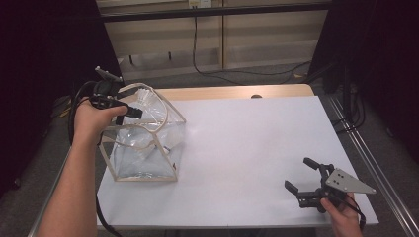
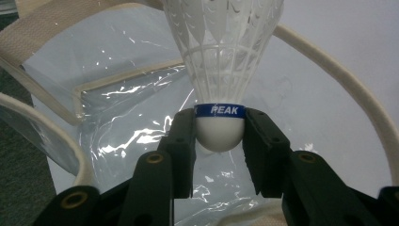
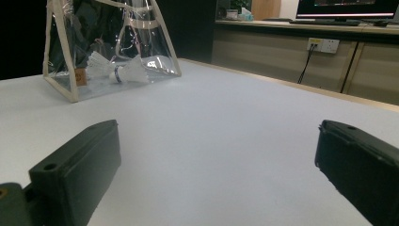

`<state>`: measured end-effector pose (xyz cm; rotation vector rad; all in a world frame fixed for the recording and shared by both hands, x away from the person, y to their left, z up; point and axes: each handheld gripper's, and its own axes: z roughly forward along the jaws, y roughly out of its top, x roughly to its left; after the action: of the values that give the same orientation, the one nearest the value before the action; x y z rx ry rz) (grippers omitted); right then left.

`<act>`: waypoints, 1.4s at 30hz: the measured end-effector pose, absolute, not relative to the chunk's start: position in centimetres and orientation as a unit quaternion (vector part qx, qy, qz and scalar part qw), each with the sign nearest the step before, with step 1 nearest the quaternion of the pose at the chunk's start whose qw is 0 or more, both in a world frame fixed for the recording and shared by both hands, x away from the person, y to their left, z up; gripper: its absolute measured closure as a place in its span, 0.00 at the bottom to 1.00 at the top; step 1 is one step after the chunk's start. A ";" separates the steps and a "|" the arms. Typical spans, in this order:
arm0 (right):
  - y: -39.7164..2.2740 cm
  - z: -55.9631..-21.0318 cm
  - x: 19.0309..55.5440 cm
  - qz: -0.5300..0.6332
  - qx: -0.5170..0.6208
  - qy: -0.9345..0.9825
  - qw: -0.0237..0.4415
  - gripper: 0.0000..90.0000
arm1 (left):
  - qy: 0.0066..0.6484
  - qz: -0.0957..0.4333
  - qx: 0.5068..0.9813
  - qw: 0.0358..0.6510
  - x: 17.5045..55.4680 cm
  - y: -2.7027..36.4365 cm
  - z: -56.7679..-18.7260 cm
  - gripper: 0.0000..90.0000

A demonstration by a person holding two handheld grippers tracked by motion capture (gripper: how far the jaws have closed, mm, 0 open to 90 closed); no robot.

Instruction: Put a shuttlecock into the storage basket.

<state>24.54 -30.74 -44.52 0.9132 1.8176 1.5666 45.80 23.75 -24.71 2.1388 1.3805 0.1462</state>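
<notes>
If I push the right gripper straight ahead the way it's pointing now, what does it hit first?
Most likely nothing soon: the right gripper has open jaws looking across bare white table. The clear bag sits far ahead and left of that line, so it probably passes it.

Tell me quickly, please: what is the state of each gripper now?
Left gripper: closed on the cork of a white shuttlecock, above the clear bag.
Right gripper: open, holding nothing.

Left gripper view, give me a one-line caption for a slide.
Left gripper clamps a white shuttlecock by its cork above the open clear bag.
</notes>
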 end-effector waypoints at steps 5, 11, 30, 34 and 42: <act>-30.7 -44.5 24.6 0.585 0.341 0.679 0.282 0.01 | 0.521 0.053 0.801 0.290 46.0 23.9 -25.4 0.73; -30.8 -44.6 24.6 0.585 0.342 0.679 0.282 0.01 | 0.522 0.051 0.798 0.297 45.9 24.0 -25.4 0.67; -30.8 -44.5 24.6 0.585 0.340 0.679 0.284 0.01 | 0.468 0.019 0.815 0.341 44.3 22.6 -23.9 0.45; -30.8 -44.5 24.5 0.585 0.341 0.679 0.284 0.01 | 0.451 0.004 0.818 0.358 43.8 22.1 -23.7 0.39; -30.6 -44.5 24.6 0.585 0.341 0.680 0.281 0.01 | 0.395 -0.015 0.839 0.375 42.2 21.4 -23.3 0.27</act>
<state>24.61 -30.64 -44.53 0.9150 1.8218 1.5673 42.24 21.37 -23.31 2.1465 1.0115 -0.0383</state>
